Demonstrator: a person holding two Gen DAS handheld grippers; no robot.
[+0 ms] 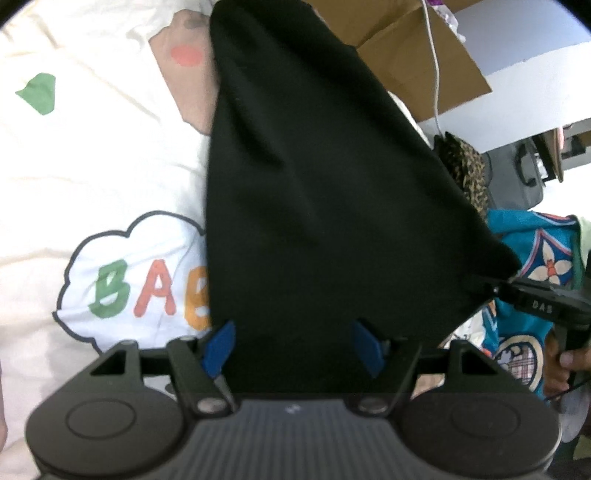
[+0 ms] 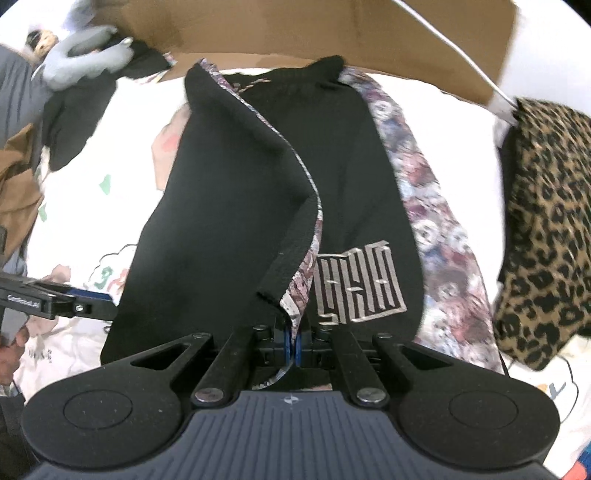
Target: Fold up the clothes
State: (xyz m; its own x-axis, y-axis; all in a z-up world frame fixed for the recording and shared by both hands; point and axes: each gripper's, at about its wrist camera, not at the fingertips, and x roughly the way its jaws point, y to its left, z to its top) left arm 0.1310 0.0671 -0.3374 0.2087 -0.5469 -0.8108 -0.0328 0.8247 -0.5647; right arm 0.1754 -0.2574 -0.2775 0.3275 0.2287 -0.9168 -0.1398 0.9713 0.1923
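My right gripper [image 2: 294, 345] is clamped on the hem of the black garment [image 2: 229, 192], which lies mid-sheet [image 1: 74, 177], half folded over. My left gripper [image 1: 293, 347] stands wide, gripping nothing. Advice: carry the hem straight across, keep it taut, align edges before release.

right gripper [image 2: 294, 345] clamped on black garment [image 2: 229, 206] hem at 6; leopard cloth [image 2: 546, 229] at 3, cardboard box [image 2: 295, 29] at 12

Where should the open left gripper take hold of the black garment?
Probably the black garment's loose near edge on its left, coming in from that side: the left gripper stands open there, while the right gripper already pinches the folded-over hem.
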